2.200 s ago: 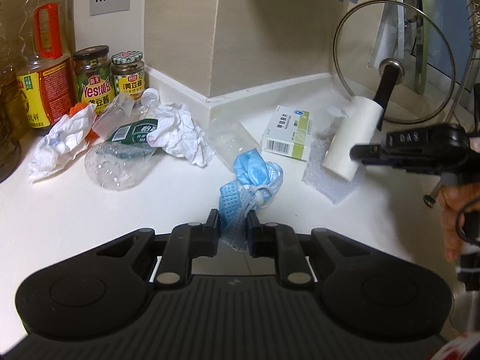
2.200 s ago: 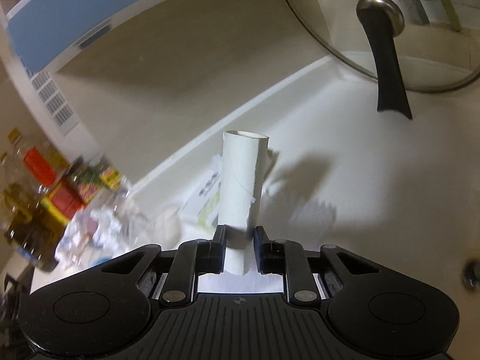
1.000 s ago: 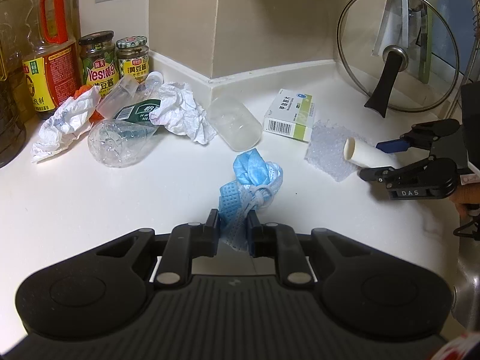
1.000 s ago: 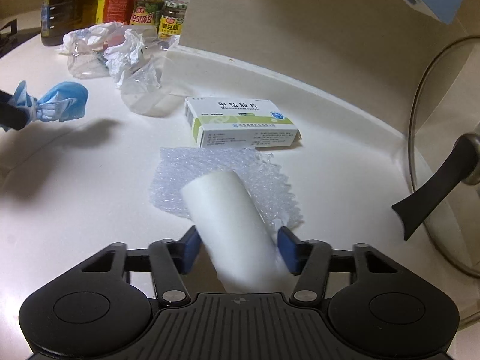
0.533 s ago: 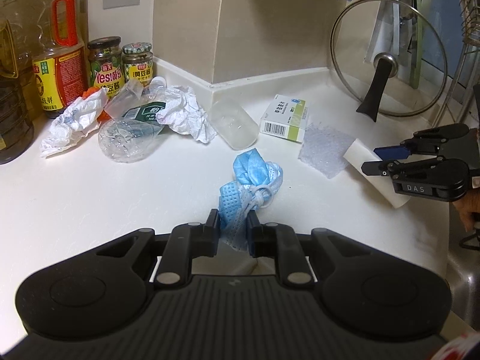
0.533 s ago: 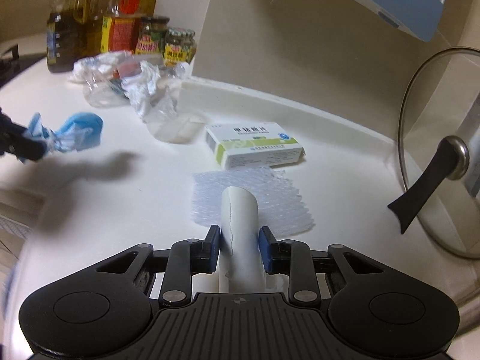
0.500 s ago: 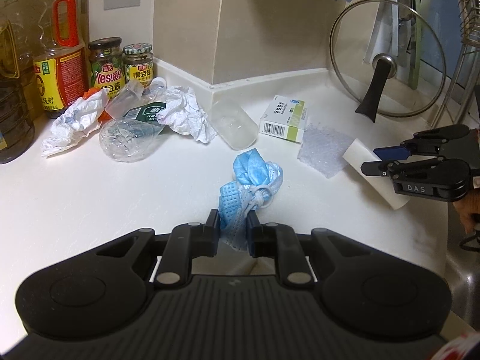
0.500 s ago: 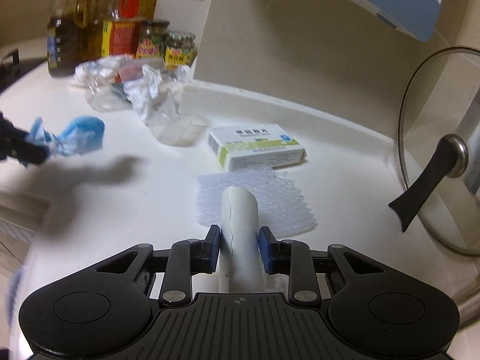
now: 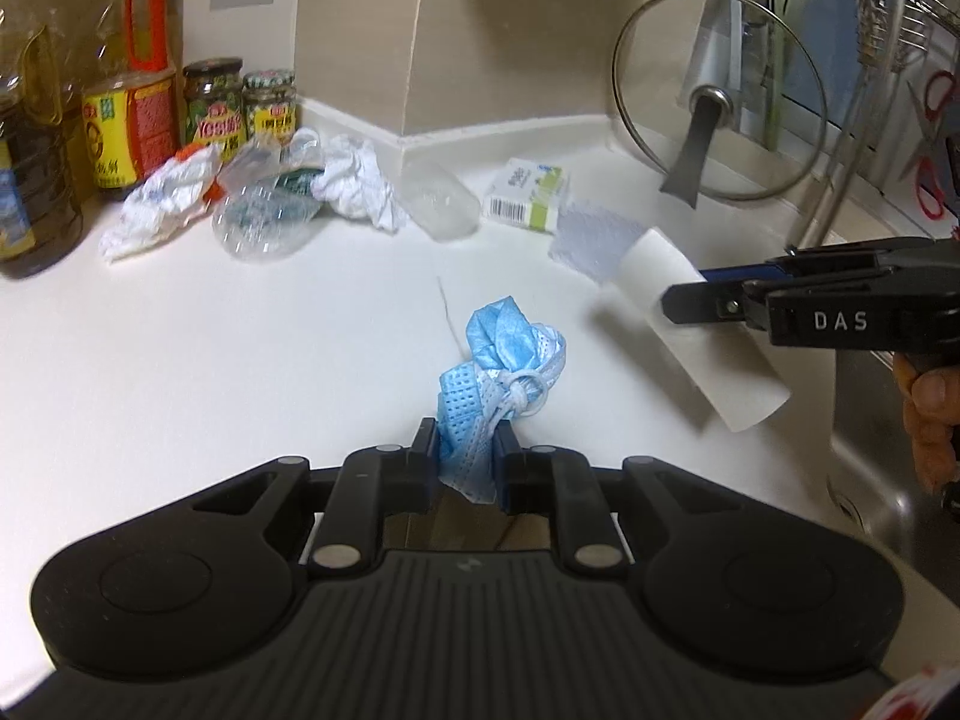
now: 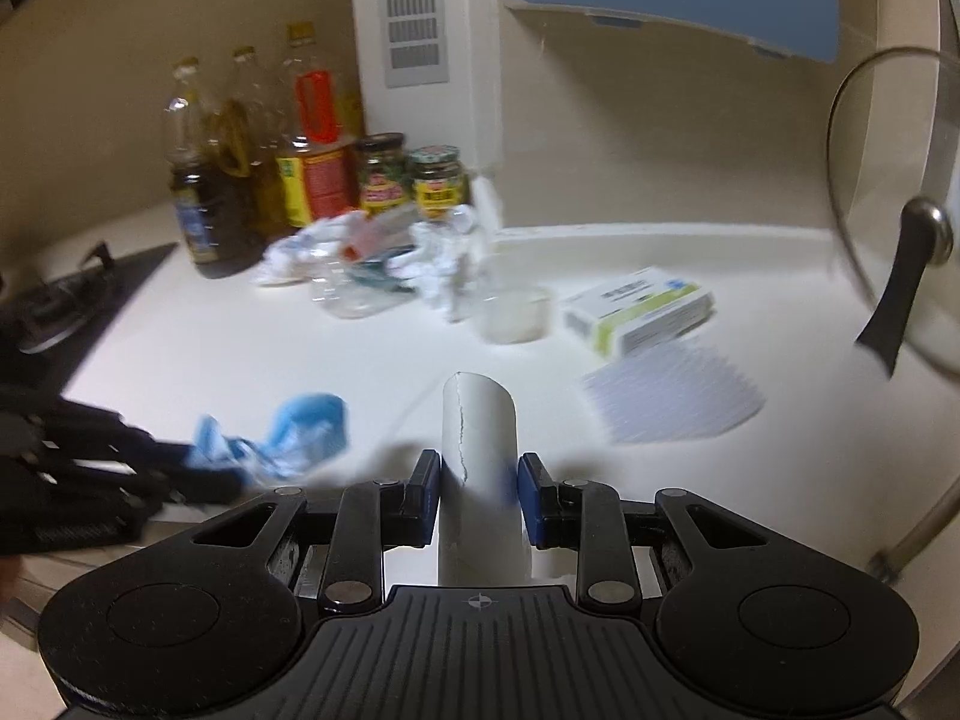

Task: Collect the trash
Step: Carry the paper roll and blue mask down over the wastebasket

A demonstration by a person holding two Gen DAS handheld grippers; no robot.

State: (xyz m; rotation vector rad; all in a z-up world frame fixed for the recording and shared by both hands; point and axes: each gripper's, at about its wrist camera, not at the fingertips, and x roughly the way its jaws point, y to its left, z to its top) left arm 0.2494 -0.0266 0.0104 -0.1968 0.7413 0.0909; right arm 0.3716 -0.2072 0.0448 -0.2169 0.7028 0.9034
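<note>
Left wrist view: my left gripper (image 9: pixel 465 456) is clamped on a crumpled blue face mask (image 9: pixel 501 360), which sticks up between the pads, clear of the white countertop (image 9: pixel 240 348). To the right, my right gripper (image 9: pixel 681 303) grips a white cardboard tube (image 9: pixel 702 336) crosswise; the tube hangs tilted above the counter edge, beside the steel sink (image 9: pixel 870 420). Fingers of my right hand (image 9: pixel 927 414) show at the frame's edge. Trash on the counter by the back wall: crumpled white paper (image 9: pixel 354 183), a crushed clear bottle (image 9: pixel 264 219), a clear plastic cup (image 9: pixel 444 204) on its side, a medicine box (image 9: pixel 528 195), a sheet of bubble wrap (image 9: pixel 594 234). Oil bottles (image 9: pixel 129 90) and two jars (image 9: pixel 240 102) stand at the left; a glass pot lid (image 9: pixel 720 96) leans on the wall.

Right wrist view: the right gripper (image 10: pixel 480 489) pinches the tube (image 10: pixel 480 438) between its blue pads, tube pointing up and away, seam facing me. The left gripper (image 10: pixel 198 480) comes in from the left, blurred, with the mask (image 10: pixel 288 432) in it. Beyond: cup (image 10: pixel 516 315), box (image 10: pixel 639 309), bubble wrap (image 10: pixel 672 396), the paper and bottle pile (image 10: pixel 372 270), jars (image 10: pixel 414 180), lid (image 10: pixel 900 210) at the right edge
</note>
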